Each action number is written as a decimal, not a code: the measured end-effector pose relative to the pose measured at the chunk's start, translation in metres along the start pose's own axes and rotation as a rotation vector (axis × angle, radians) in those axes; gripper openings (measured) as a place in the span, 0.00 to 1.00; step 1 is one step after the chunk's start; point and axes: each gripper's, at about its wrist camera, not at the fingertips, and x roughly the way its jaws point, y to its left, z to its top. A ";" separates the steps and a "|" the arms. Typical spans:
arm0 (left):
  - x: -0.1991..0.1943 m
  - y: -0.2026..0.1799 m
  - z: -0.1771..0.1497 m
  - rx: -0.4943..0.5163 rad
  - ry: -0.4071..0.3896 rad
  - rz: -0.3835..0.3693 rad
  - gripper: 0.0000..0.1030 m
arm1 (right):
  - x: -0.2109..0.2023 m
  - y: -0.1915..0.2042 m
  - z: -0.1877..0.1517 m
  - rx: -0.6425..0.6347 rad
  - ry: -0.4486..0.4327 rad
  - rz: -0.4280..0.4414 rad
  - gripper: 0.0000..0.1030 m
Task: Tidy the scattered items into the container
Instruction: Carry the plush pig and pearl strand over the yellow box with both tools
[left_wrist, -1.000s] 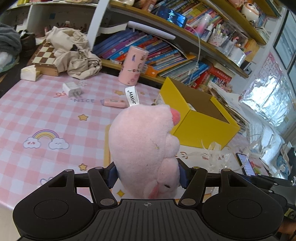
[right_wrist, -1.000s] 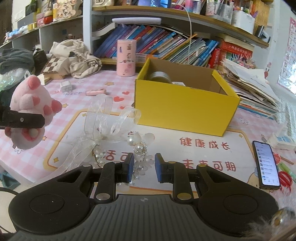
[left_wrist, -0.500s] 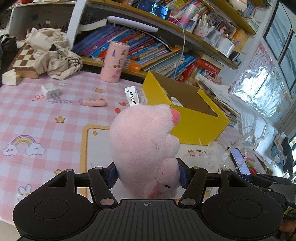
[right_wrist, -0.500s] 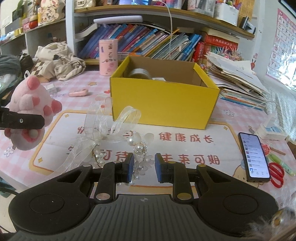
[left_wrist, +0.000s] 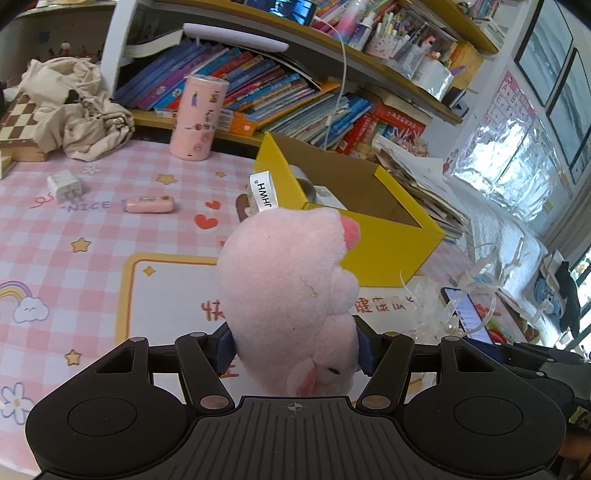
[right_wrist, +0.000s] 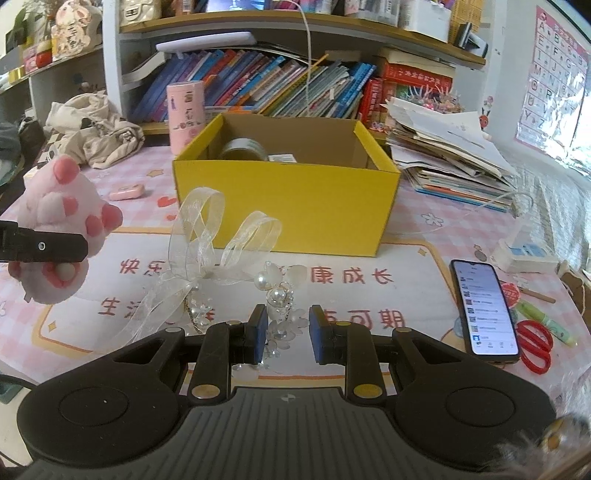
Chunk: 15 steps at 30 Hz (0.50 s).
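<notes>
Left wrist view: left gripper (left_wrist: 295, 350) clamps pink plush (left_wrist: 284, 280); carry over yellow box (left_wrist: 388, 251) at one o'clock, release low.

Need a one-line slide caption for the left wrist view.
Left gripper holds a pink plush toy above the table, facing the open yellow cardboard box.

Table (right_wrist: 436, 206) under pink checked cloth with stars and hearts. Bookshelf (right_wrist: 295, 27) at 12 o'clock, packed with leaning books (right_wrist: 258, 85). Alphabet poster (right_wrist: 554, 70) on wall at 2 o'clock. Daylit window (left_wrist: 535, 162) at 3 o'clock.
</notes>
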 end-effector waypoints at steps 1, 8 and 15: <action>0.002 -0.002 0.000 0.004 0.002 -0.003 0.60 | 0.000 -0.003 0.000 0.004 0.000 -0.003 0.22; 0.011 -0.018 0.003 0.034 0.007 -0.020 0.60 | 0.001 -0.019 0.000 0.026 -0.003 -0.017 0.22; 0.019 -0.030 0.006 0.059 0.007 -0.032 0.60 | 0.002 -0.030 0.001 0.031 -0.006 -0.019 0.22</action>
